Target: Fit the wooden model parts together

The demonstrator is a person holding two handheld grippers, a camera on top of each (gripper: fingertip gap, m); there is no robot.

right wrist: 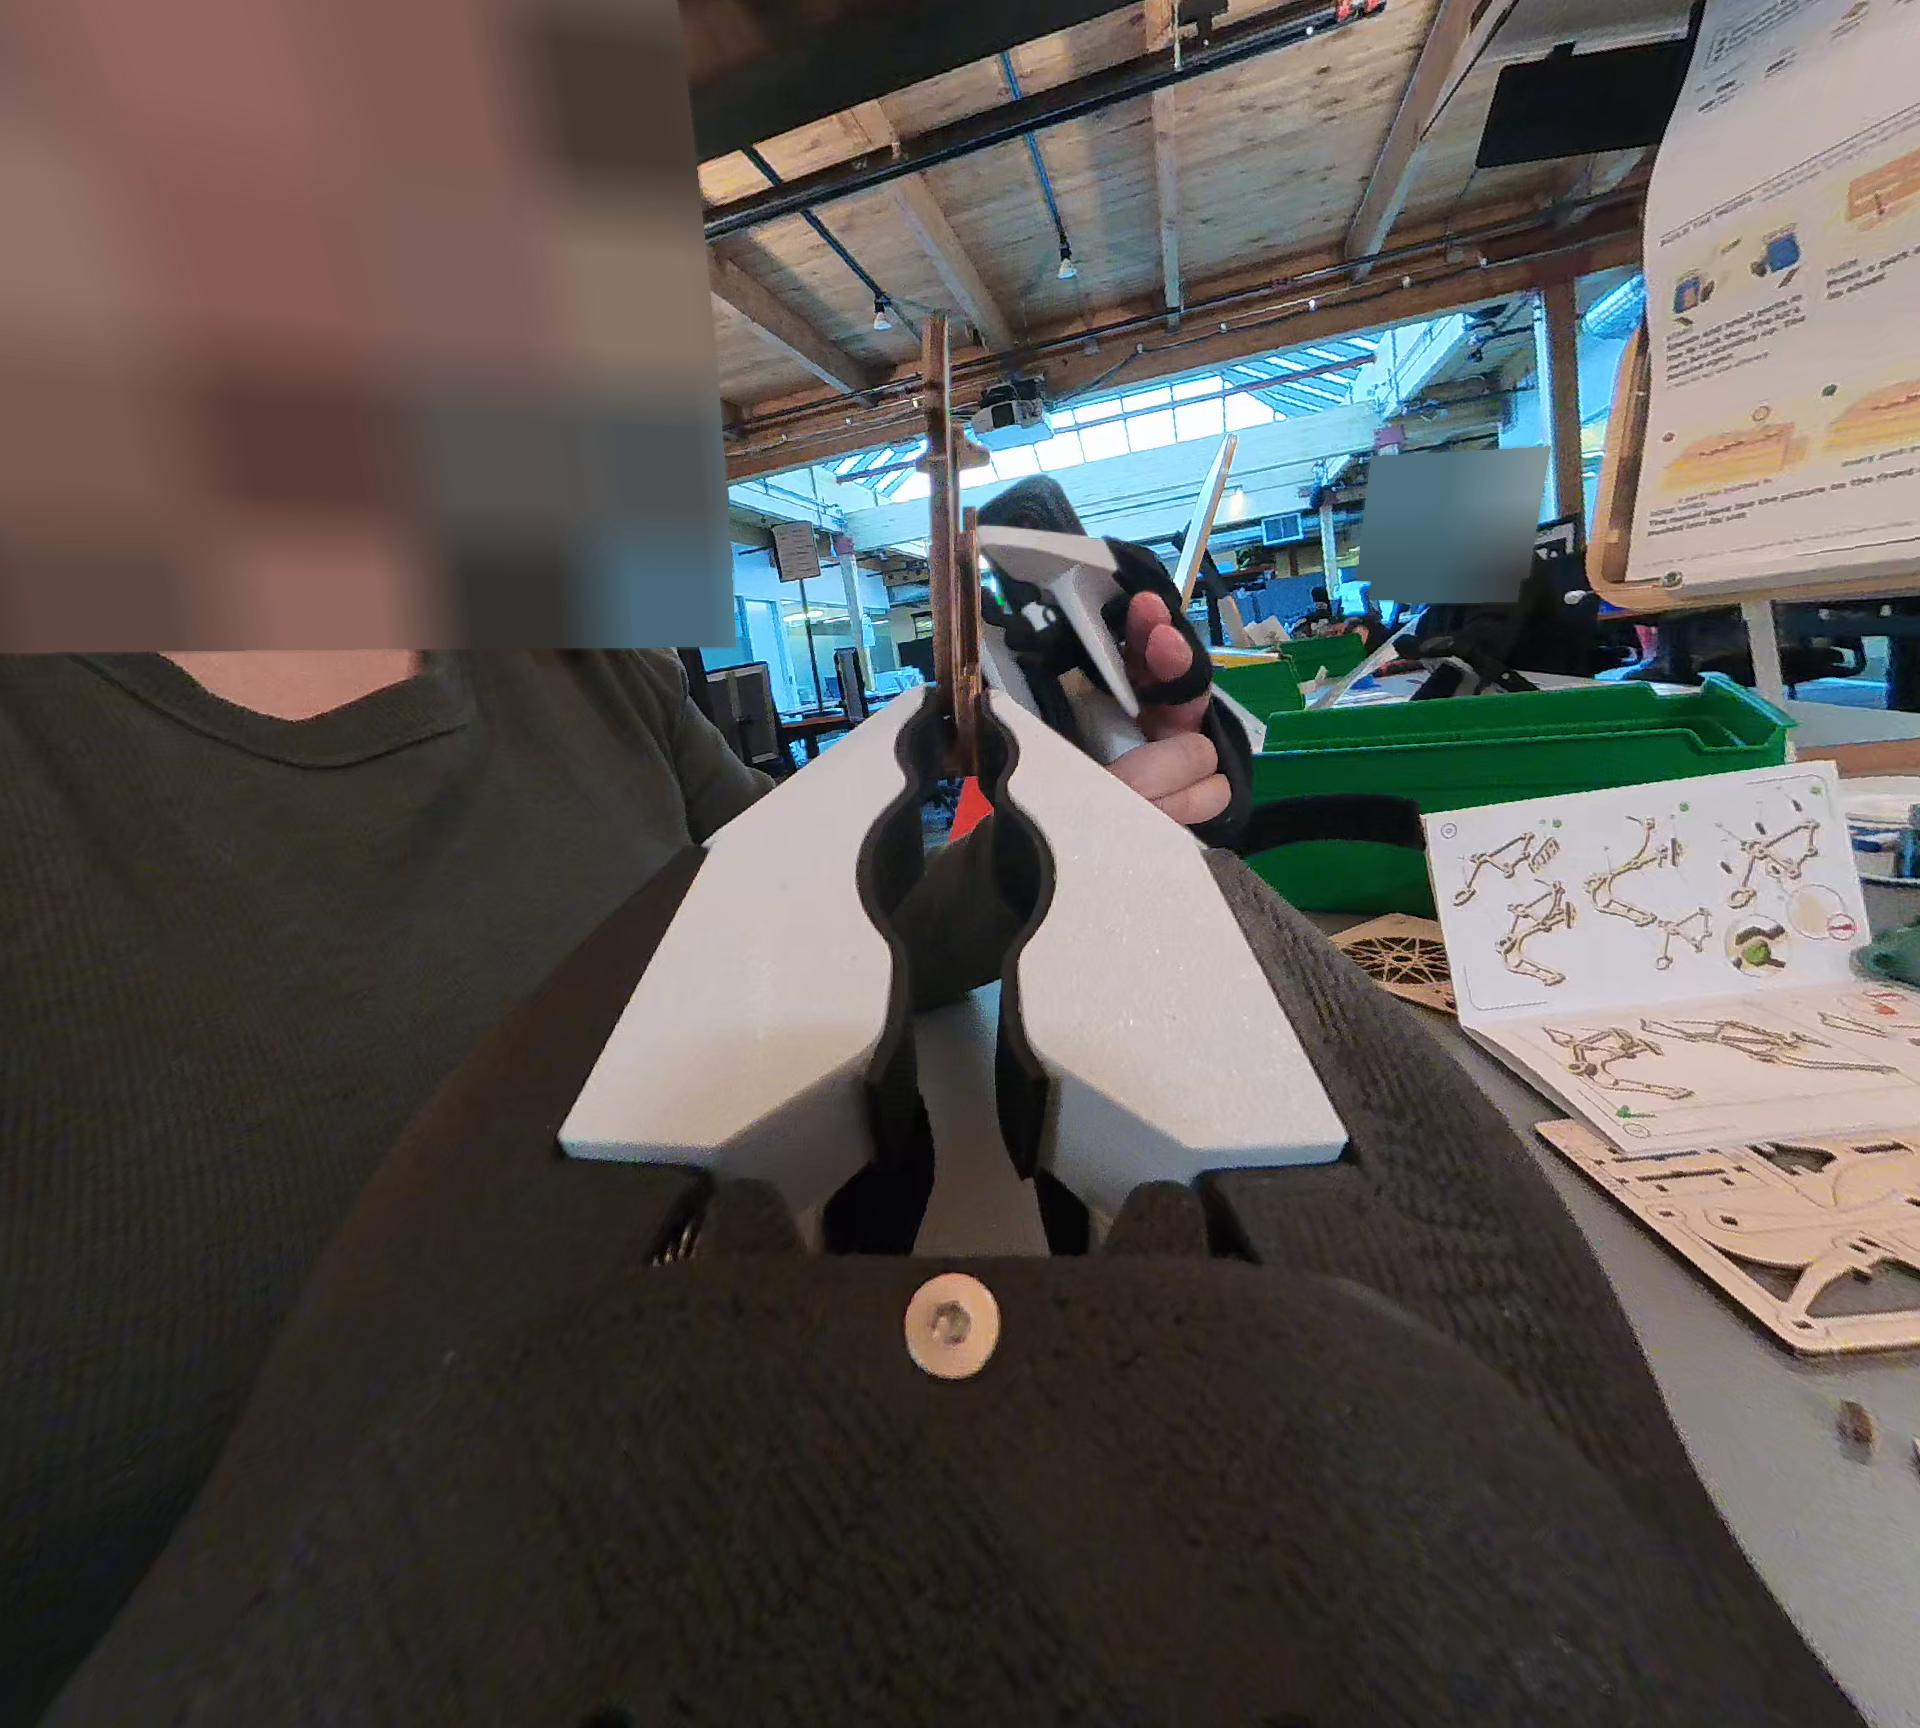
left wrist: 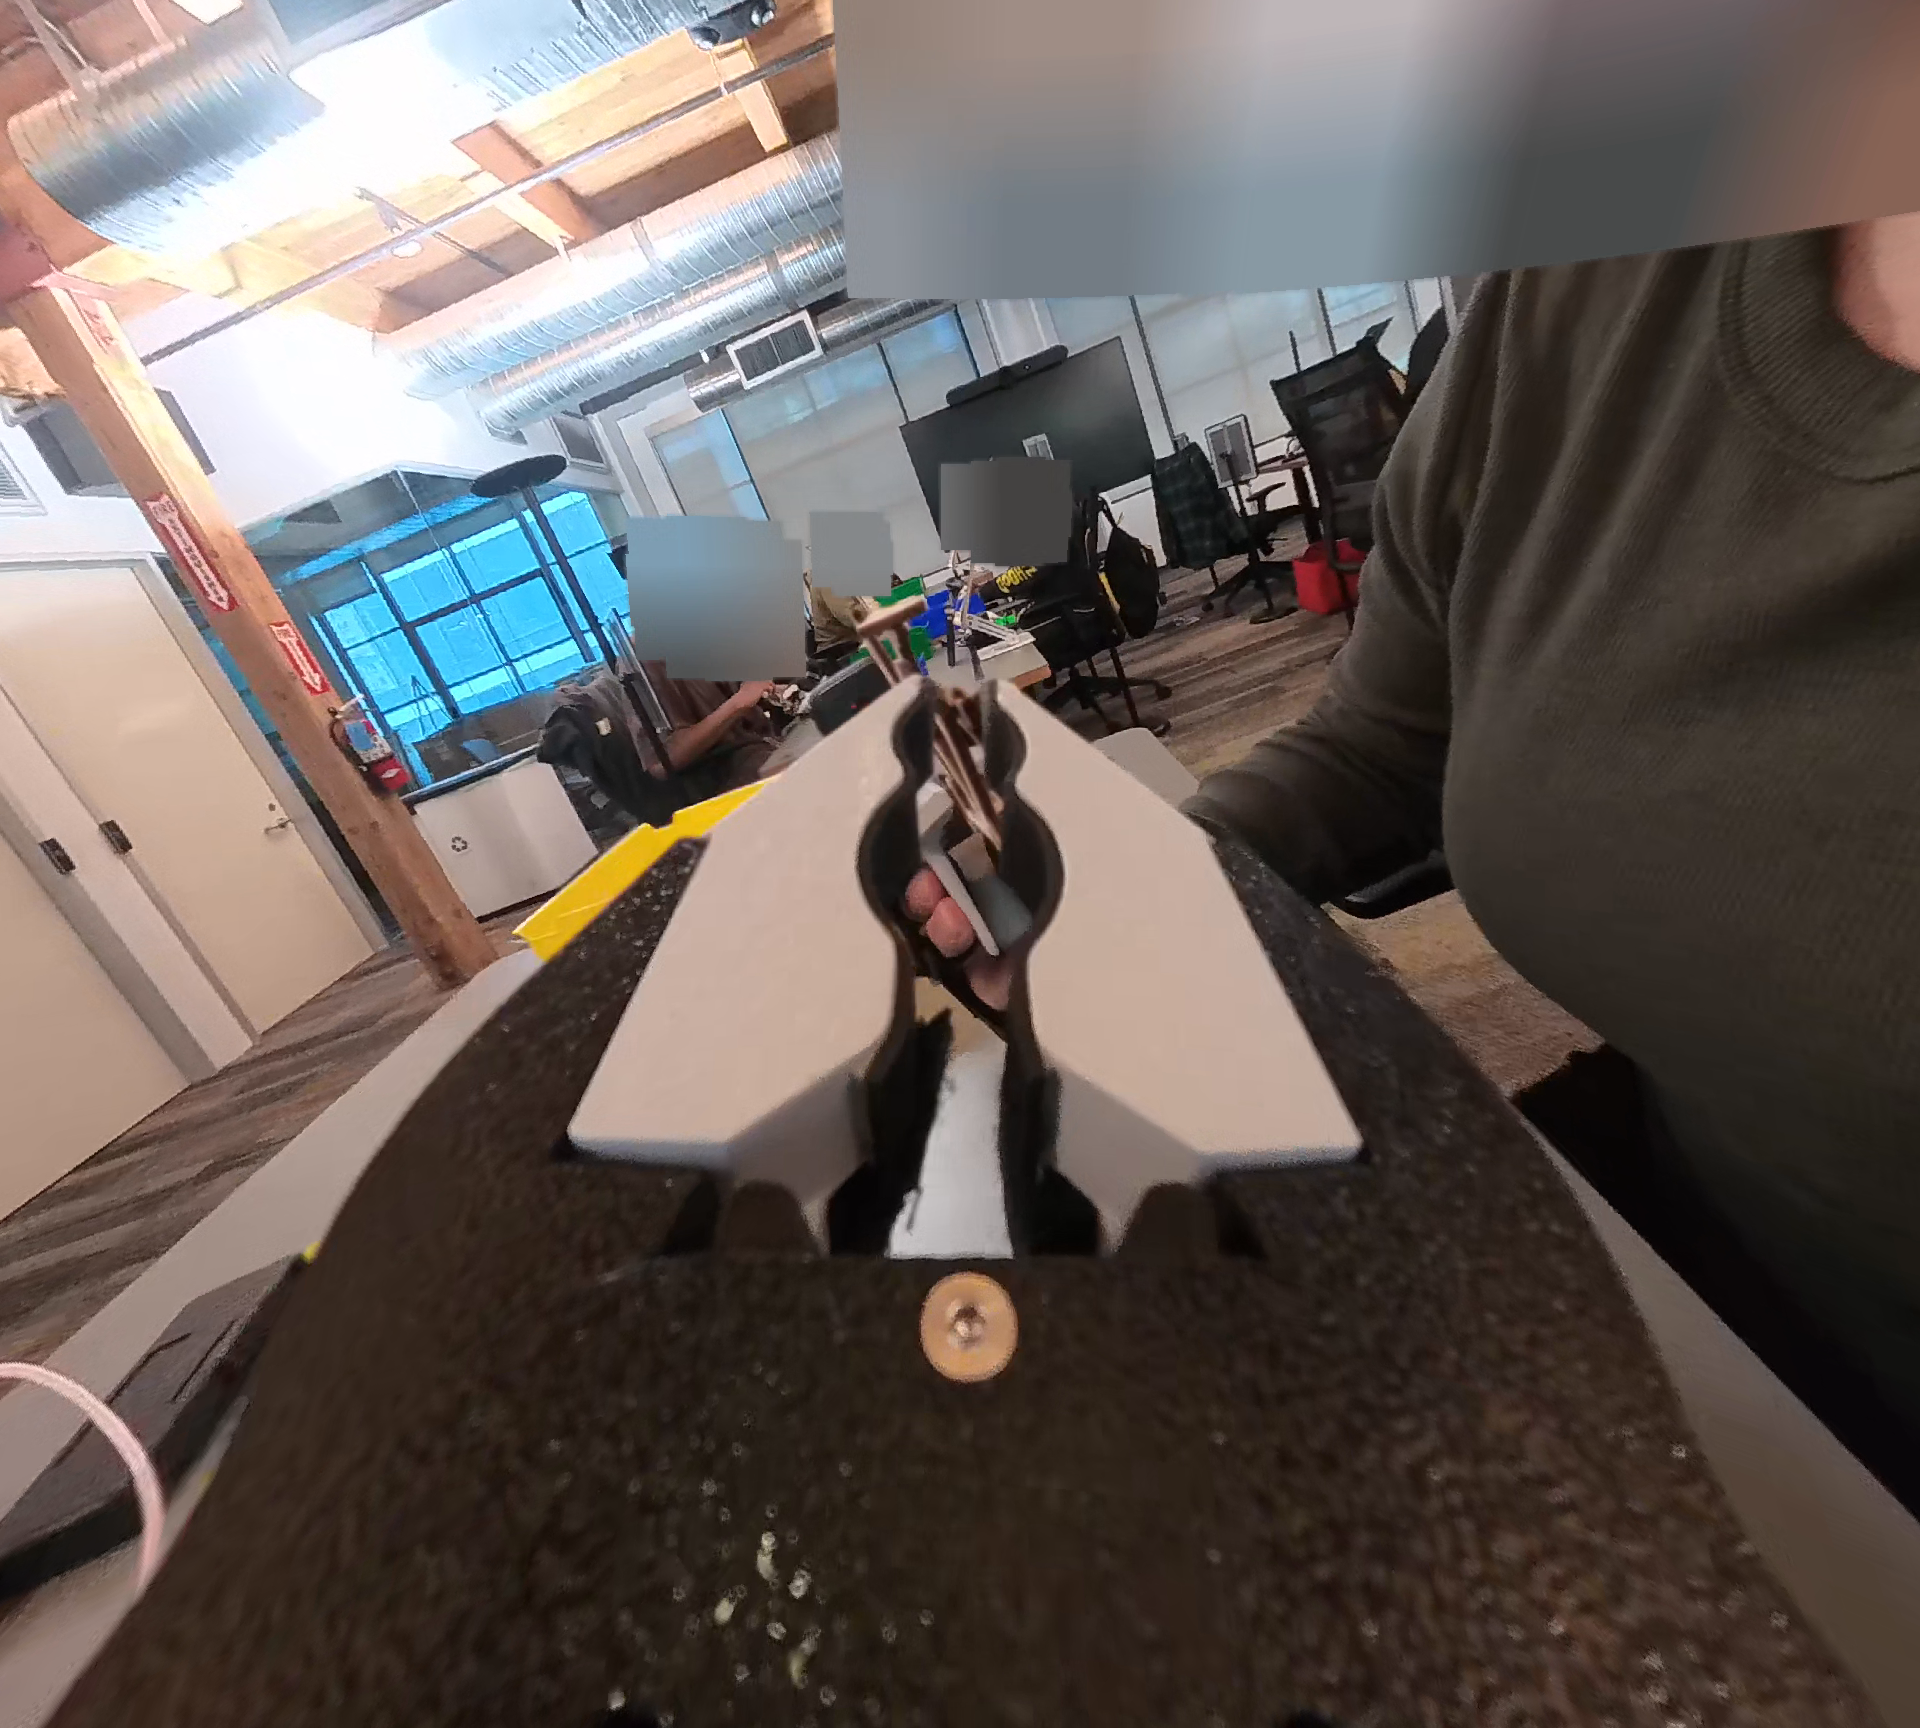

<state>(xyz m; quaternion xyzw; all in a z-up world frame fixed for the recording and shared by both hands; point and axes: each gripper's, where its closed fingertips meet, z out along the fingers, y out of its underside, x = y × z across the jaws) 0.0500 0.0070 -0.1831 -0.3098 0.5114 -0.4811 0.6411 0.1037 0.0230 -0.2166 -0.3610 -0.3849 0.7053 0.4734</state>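
Your right gripper has its white wedge-shaped fingers pinched at the tips on a thin, flat, brown laser-cut wooden strip that stands upright and rises well above them, seen edge-on. Your left gripper likewise has its fingers clamped near the tips on a small brown wooden piece with a flat cross-head — it pokes out just past the tips, tilted a little left. Both parts are held up in the air in front of your chest, not resting on the bench.

In the right wrist view your other gripper sits just beside the strip, so the two parts look close, but I cannot tell whether tab and slot are already touching.

What could go wrong from here, as I judge it:
- The strip is gripped only at its low end; a sideways push would probably lever it in the fingers or snap the thin wood.
- The small piece is tilted, so it may jam at an angle and not seat.
- With nothing underneath, a slip would likely drop a part to the bench, near the open white instruction booklet with line drawings and the pale cut-out plywood sheet — or past the edge.

The green plastic bin stands well behind.
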